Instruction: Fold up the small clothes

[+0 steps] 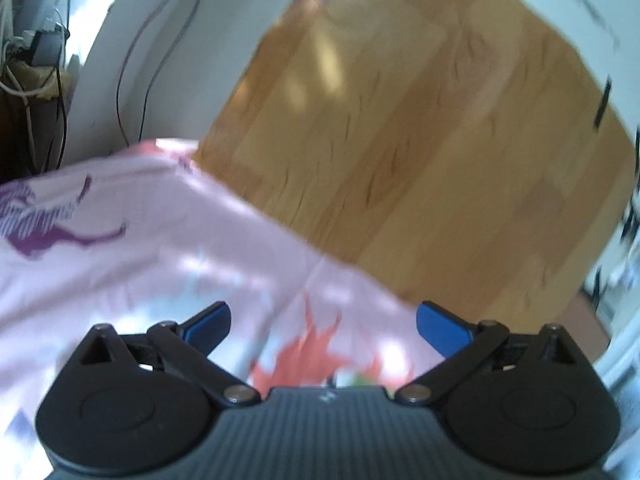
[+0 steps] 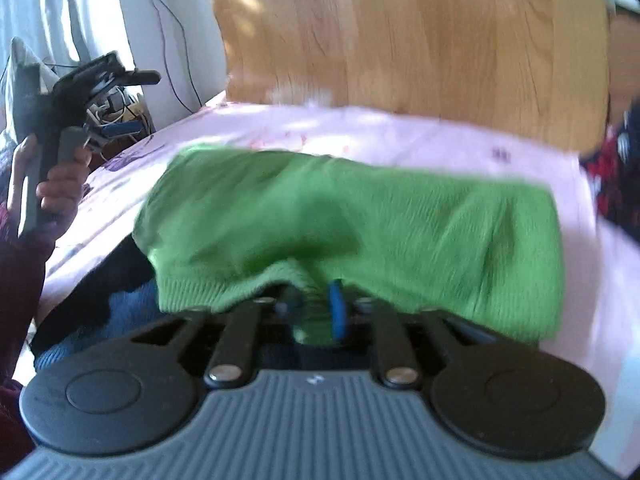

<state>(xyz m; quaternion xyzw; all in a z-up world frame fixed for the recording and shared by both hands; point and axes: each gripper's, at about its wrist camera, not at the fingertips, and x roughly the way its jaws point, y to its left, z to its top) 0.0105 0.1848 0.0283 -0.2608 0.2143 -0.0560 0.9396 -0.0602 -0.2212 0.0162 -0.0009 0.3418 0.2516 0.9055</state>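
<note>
A green knit garment (image 2: 360, 224) lies in a folded band across the pink printed bedsheet (image 2: 400, 132). Its near ribbed hem drapes over my right gripper (image 2: 312, 308). That gripper's blue pads (image 2: 336, 312) stand a little apart with green fabric between them, and I see no pinch, so it reads as open. My left gripper (image 1: 324, 320) hangs open above the pink sheet (image 1: 140, 240) with nothing between its fingers. In the right wrist view a hand (image 2: 60, 188) holds the left gripper off to the far left, away from the garment. The picture is motion-blurred.
A wooden board (image 1: 400, 120) rises behind the bed. Black cables (image 1: 132, 60) run down the white wall at the left. Dark blue clothing (image 2: 120, 300) lies under the green garment's left end. A dark red-patterned item (image 2: 616, 176) sits at the right edge.
</note>
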